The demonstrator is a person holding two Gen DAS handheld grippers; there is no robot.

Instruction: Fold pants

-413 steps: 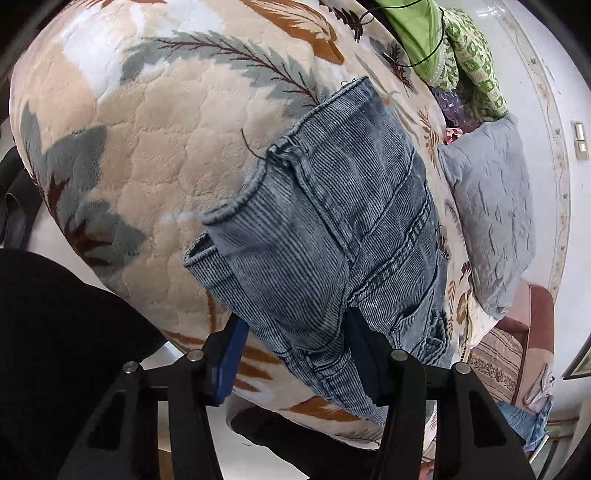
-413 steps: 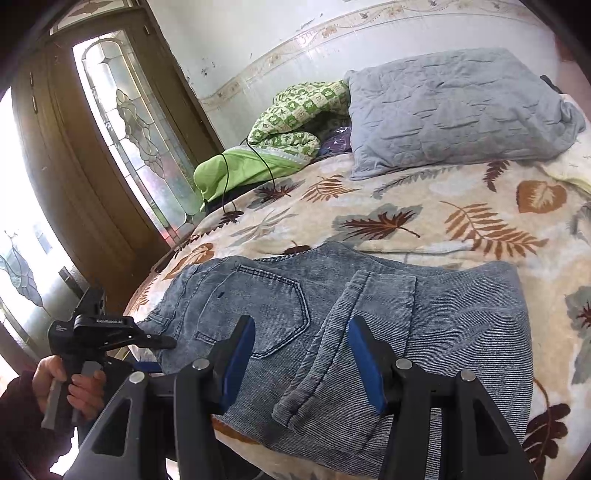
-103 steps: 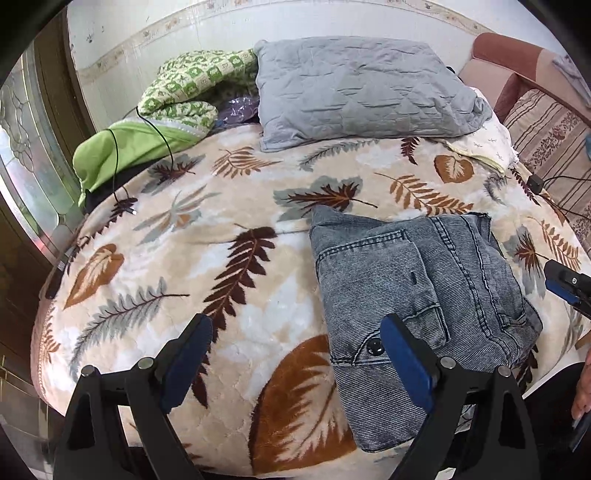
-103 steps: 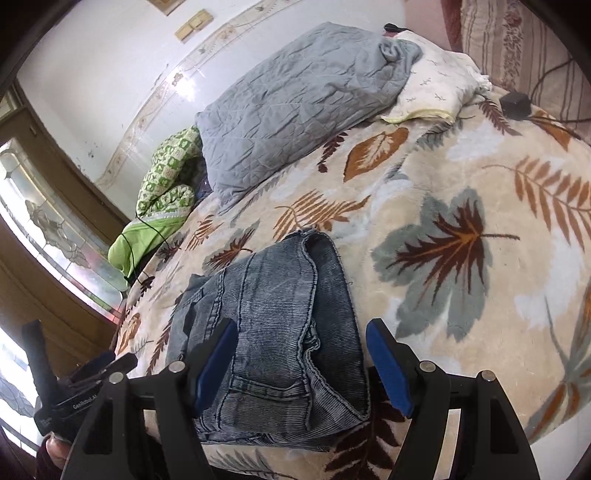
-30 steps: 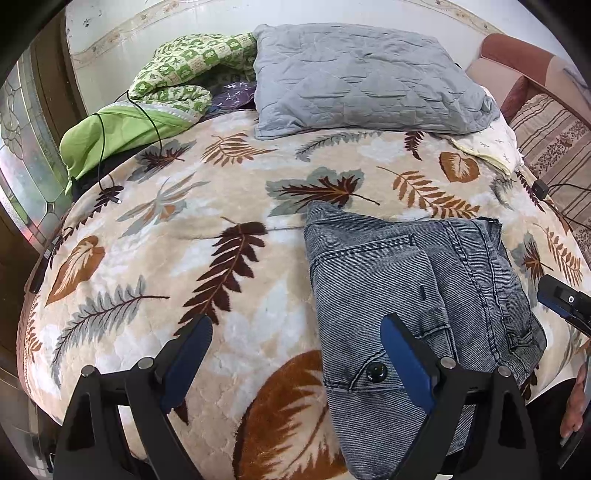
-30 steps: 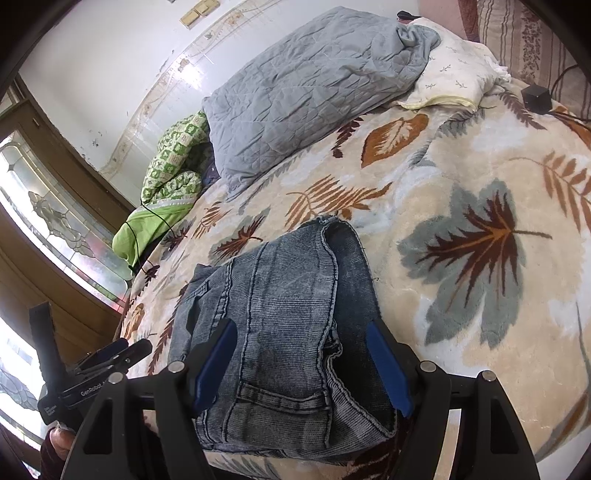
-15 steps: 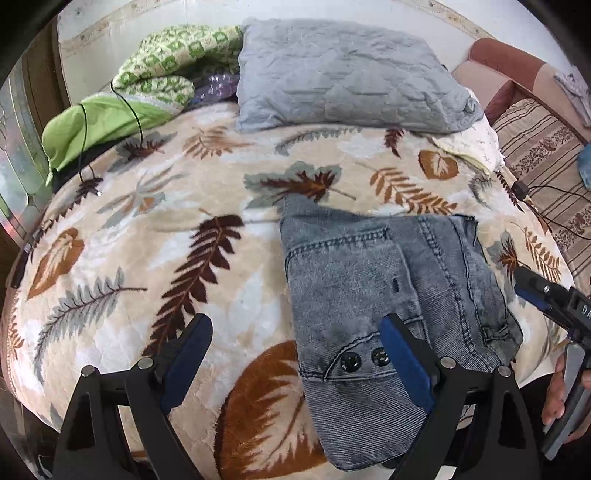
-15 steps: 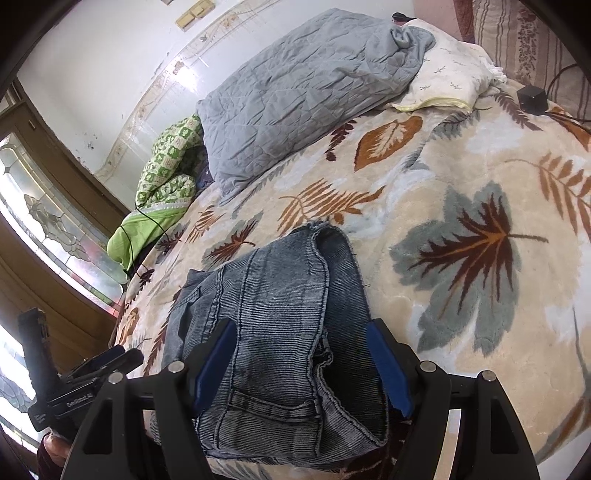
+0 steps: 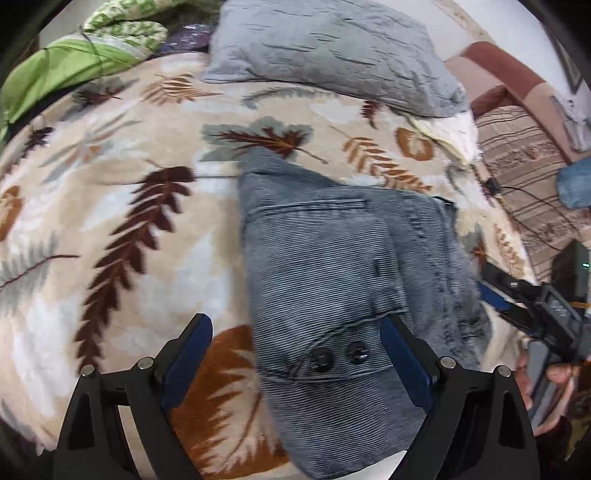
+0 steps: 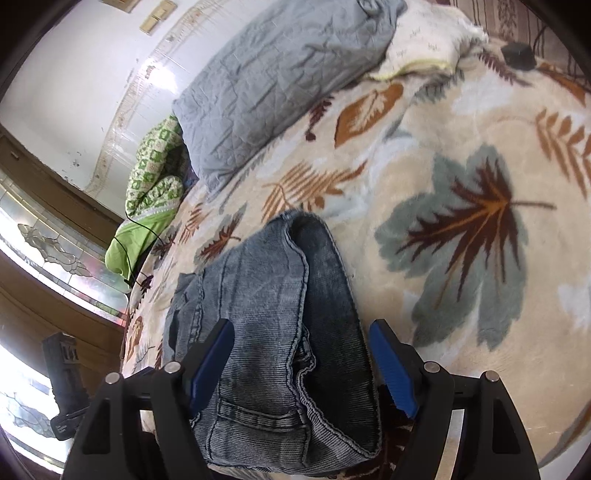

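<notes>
The grey-blue denim pants [image 9: 325,266] lie folded into a compact stack on the leaf-patterned blanket [image 9: 122,206], near the bed's front edge. Two dark buttons show on the waistband nearest me. My left gripper [image 9: 295,354] is open and empty, hovering over the waistband end with its jaws wide. In the right wrist view the same folded pants [image 10: 280,332] lie between the open jaws of my right gripper [image 10: 301,360], which holds nothing. The right gripper also shows in the left wrist view [image 9: 524,302], at the pants' right side.
A grey quilted pillow [image 9: 332,48] and a green patterned bundle [image 9: 122,26] lie at the head of the bed. A striped sofa [image 9: 524,147] with a cable stands to the right. A wooden door with glass [image 10: 44,243] is at the left.
Both grippers have moved in closer over the folded pants and tilted downward. The pants have stayed still on the blanket.
</notes>
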